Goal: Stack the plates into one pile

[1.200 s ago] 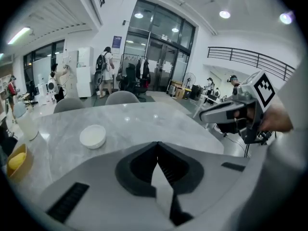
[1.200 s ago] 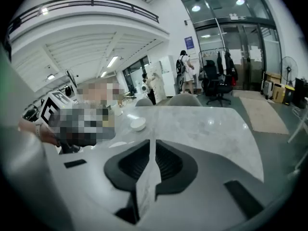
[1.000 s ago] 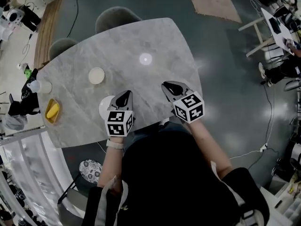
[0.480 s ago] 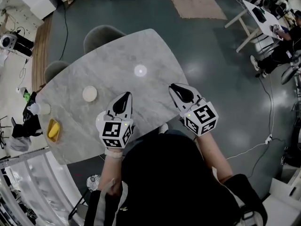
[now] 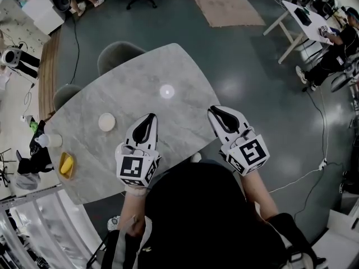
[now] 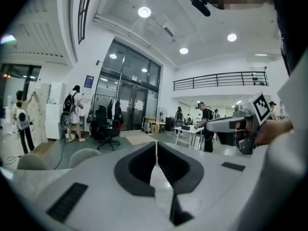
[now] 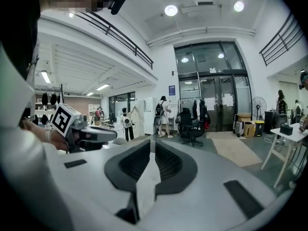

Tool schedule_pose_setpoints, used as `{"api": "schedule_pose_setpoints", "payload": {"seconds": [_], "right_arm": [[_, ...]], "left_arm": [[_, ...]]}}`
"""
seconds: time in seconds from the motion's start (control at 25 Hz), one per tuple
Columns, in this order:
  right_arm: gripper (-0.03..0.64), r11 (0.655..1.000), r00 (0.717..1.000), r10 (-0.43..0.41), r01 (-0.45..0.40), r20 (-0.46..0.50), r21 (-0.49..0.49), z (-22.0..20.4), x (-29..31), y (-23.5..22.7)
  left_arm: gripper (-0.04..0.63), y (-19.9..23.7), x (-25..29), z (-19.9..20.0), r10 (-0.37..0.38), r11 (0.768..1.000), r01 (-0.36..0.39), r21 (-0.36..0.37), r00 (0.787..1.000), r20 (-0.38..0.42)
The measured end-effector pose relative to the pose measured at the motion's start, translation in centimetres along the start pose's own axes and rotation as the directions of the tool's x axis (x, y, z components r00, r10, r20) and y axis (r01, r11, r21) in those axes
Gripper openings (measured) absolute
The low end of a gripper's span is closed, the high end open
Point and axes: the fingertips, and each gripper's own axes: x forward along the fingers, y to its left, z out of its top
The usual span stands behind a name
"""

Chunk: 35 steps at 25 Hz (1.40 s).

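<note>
A small cream plate [image 5: 106, 121] lies on the left part of the grey marble table [image 5: 140, 77]. A white plate [image 5: 118, 149] is mostly hidden under my left gripper; only a sliver of its rim shows. My left gripper [image 5: 147, 120] [image 6: 156, 144] hangs above the table's near edge, shut and holding nothing. To its right, my right gripper [image 5: 220, 114] [image 7: 153, 141] is held past the table's near right corner, its jaws also together and holding nothing. Both gripper views look out level across the room, and neither shows a plate.
A yellow object in a dish [image 5: 66, 165] and a white cup [image 5: 53, 140] sit near the table's left edge. A lamp's glare [image 5: 166, 91] marks the tabletop. Two grey chairs [image 5: 119, 54] stand at the far side. People and desks fill the room beyond.
Both grippers have risen together and stayed shut. The table now looks smaller and farther below, and the white plate has slid further under the left gripper.
</note>
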Motion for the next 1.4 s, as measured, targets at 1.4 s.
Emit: {"api": "schedule_pose_setpoints", "payload": {"seconds": [1.4], "right_arm": [[0.041, 1.000, 1.000, -0.005, 0.004, 0.004, 0.013, 0.2, 1.3, 0.9]], "left_arm": [[0.011, 0.8, 0.5, 1.6, -0.024, 0.999, 0.024, 0.037, 1.000, -0.014]]}}
